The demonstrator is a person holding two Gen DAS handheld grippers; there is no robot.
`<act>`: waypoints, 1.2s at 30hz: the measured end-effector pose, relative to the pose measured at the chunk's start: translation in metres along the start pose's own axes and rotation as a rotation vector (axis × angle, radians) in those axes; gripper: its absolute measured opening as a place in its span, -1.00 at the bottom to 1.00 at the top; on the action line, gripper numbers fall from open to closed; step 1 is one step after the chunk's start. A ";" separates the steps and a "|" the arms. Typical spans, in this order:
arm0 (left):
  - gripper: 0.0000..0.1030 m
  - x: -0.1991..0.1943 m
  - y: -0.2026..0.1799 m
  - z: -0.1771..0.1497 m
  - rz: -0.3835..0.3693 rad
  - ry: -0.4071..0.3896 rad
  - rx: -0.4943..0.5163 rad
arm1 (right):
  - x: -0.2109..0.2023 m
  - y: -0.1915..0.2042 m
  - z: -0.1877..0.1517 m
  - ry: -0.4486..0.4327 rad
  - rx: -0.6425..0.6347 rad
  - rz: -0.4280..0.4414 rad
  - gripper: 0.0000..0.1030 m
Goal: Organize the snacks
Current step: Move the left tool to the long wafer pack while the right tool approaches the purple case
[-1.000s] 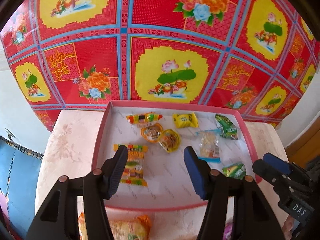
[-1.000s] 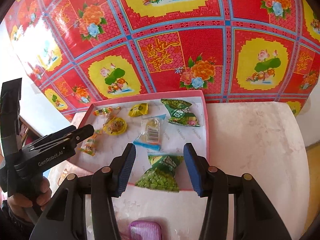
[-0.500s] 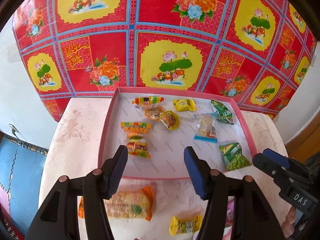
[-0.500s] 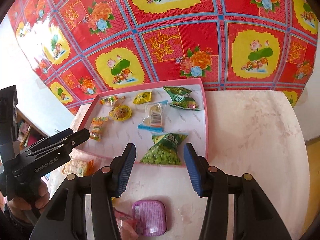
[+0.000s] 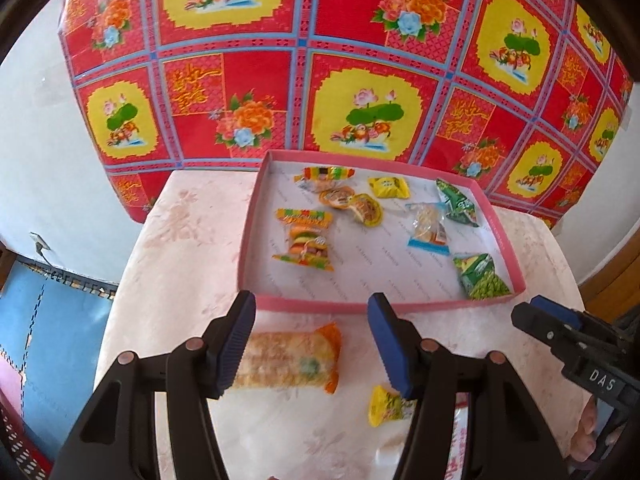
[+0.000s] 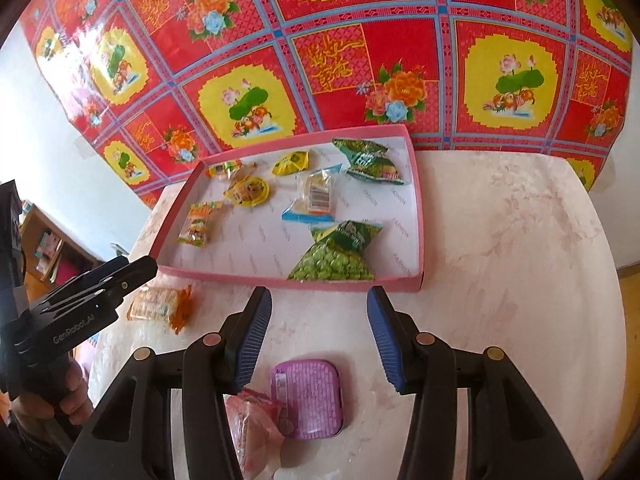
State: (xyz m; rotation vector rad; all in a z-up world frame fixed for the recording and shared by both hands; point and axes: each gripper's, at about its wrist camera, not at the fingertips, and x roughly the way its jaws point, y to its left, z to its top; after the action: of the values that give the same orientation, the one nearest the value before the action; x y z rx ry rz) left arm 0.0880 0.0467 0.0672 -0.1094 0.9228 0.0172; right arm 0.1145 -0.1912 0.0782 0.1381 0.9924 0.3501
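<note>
While both claws are spread wide and hold nothing, the snacks wait in two places. Many are in the pink tray (image 5: pixel 376 305) in the middle of both views, like the green pea bag (image 6: pixel 334 254) at its near edge. Others lie on the pale surface (image 6: pixel 512 264) near the bottom of each view. An orange-ended cracker pack (image 5: pixel 288 360) sits low in the left view, between the left claw (image 5: pixel 312 344) tips. A purple box (image 6: pixel 307 397) lies low in the right view, under the right claw (image 6: pixel 318 340). I think the cracker pack is light and crinkly, and the crackers may snap, so a soft pinch across its middle looks best. The purple box looks stiff, so hold its two flat sides.
</note>
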 end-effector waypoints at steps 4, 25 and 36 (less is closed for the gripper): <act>0.20 -0.004 0.009 -0.005 0.011 0.003 -0.013 | -0.001 0.004 -0.006 0.017 -0.011 0.002 -0.01; 0.21 0.007 0.029 -0.039 -0.028 0.081 -0.086 | 0.006 0.009 -0.033 0.087 -0.016 0.009 -0.01; 0.30 0.017 0.025 -0.040 0.006 0.088 -0.092 | 0.011 0.005 -0.033 0.101 -0.012 0.004 -0.01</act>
State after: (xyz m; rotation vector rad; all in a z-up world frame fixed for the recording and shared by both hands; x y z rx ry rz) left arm 0.0647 0.0673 0.0278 -0.1943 1.0100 0.0612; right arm 0.0910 -0.1838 0.0525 0.1119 1.0896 0.3692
